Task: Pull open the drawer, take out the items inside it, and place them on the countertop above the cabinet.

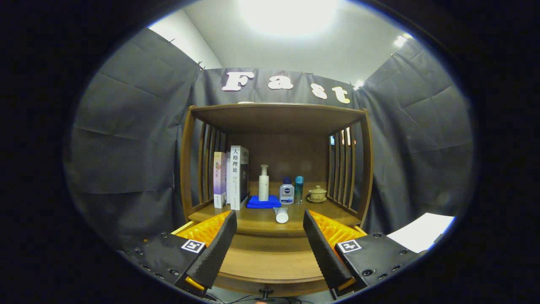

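My gripper [268,214] is open, its two fingers spread wide in front of a wooden cabinet. Between the fingers I see the countertop [253,223] and, below it, the wooden drawer front [268,257] with a small dark knob [265,291] at its lower edge. The drawer looks closed and its inside is hidden. A white tube [281,215] lies on the countertop near its front edge, just beyond the fingertips. Nothing is between the fingers.
Further back on the countertop are two upright books [236,177], a white pump bottle [263,182] standing on a folded blue cloth [263,202], a small clear bottle [287,192], a teal bottle [298,189] and a lidded teacup [317,194]. Slatted side walls and a top shelf [278,110] enclose it. A white sheet [422,236] lies to the right.
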`<state>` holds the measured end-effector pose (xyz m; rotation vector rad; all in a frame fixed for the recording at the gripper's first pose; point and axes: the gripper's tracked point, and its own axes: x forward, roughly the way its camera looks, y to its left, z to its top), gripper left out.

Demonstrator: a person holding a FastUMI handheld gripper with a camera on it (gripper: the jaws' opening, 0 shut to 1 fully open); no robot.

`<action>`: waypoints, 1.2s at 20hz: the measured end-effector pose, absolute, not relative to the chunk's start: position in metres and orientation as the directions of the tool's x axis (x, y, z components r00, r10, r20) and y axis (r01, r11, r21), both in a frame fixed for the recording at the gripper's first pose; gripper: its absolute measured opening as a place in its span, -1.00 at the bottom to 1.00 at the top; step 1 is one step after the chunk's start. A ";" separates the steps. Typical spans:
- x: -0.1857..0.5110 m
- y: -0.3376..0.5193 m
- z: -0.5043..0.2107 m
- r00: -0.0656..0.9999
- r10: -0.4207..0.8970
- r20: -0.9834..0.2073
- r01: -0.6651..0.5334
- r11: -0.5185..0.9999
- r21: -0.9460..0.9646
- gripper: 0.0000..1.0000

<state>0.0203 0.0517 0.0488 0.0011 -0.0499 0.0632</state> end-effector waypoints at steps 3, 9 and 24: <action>0.008 0.055 0.025 0.997 0.068 0.036 -0.069 0.998 0.008 0.96; -0.011 0.061 -0.024 0.998 0.068 -0.010 -0.068 0.997 -0.023 0.96; -0.016 0.062 -0.138 0.993 0.046 -0.113 -0.044 0.999 0.016 0.96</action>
